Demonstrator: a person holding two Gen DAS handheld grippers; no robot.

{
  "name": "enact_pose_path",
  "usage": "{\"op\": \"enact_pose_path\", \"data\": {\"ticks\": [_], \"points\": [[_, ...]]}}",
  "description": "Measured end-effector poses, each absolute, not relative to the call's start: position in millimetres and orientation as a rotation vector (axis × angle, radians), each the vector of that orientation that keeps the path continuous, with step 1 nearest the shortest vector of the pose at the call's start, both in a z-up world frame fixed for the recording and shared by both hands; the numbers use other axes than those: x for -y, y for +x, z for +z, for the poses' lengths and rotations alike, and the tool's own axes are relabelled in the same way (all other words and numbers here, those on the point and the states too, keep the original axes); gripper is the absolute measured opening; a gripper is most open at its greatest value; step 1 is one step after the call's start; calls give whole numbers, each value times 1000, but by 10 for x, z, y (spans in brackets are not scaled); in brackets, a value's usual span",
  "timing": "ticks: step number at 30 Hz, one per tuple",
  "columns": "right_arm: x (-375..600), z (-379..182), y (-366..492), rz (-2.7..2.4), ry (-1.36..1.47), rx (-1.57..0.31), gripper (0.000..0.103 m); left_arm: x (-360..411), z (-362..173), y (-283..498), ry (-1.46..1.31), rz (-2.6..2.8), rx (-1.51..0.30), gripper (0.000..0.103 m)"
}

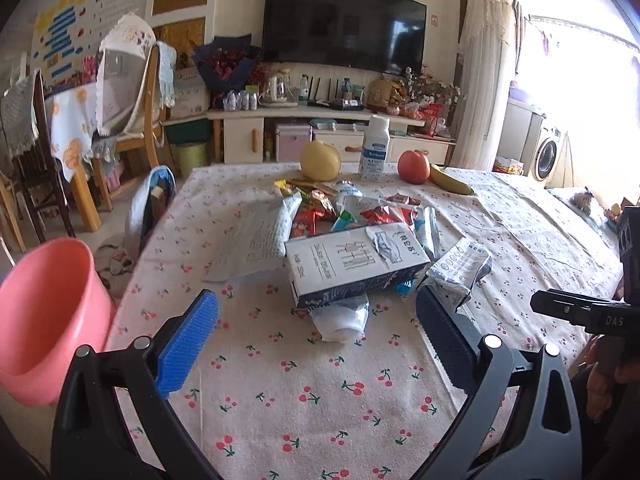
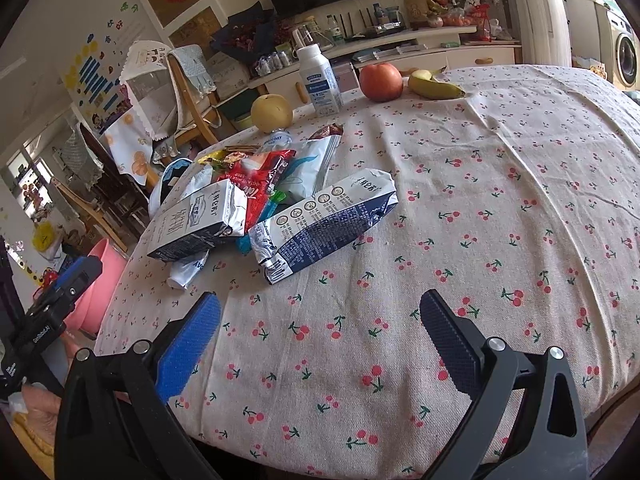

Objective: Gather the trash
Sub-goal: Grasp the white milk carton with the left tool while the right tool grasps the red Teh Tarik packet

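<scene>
At far left a smooth pink plastic bucket stands beside the desk, which wears a wrinkled cloth printed with cherries. The left gripper hangs wide open and empty, its ribbed blue pad facing a dark one. Ahead of it lies the trash heap: a crushed white milk carton resting on a flattened plastic bottle, glossy red snack wrappers behind, a second creased carton to the right. Farther back stand a round yellow pear, a white bottle, a red apple and a banana. The right gripper is also spread open, holding nothing.
</scene>
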State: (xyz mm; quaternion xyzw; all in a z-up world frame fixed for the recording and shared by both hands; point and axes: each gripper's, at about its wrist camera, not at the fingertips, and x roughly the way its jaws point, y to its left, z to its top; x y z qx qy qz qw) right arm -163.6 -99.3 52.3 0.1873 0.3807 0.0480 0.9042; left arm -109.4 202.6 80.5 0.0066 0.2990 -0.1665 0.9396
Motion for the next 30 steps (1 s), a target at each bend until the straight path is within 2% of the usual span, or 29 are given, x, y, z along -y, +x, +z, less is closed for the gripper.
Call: {"op": "enact_pose_path", "data": {"ticks": [4,8,12,15,18,23,27,30], "points": [[1002,470,-1531,142,426,-804,99,-2084,662,-963,32,-313,-650,99],[974,451,-1439,166,430,-811,99,-2224,549,-766,-96,-321,-717,99],[931,422,-1365,191,433,-821,99,-2112,653,-731,-117,-367,-662,99],[915,422,-1340,200,431,-823,99,-1842,822,-650,19,-468,-611,99],[937,403,-1319,201,441,-834,99,-1572,870,-421,147,-660,-695,99],[1067,376,-1282,190,490,-839,99,-1142,691,-215,535,-741,-793,99],[1138,315,-1241,190,539,-861,99,-952,602,-111,724,-778,-827,99],[1129,331,-1232,198,532,-858,99,-902,557,-15,767,-787,-854,99]]}}
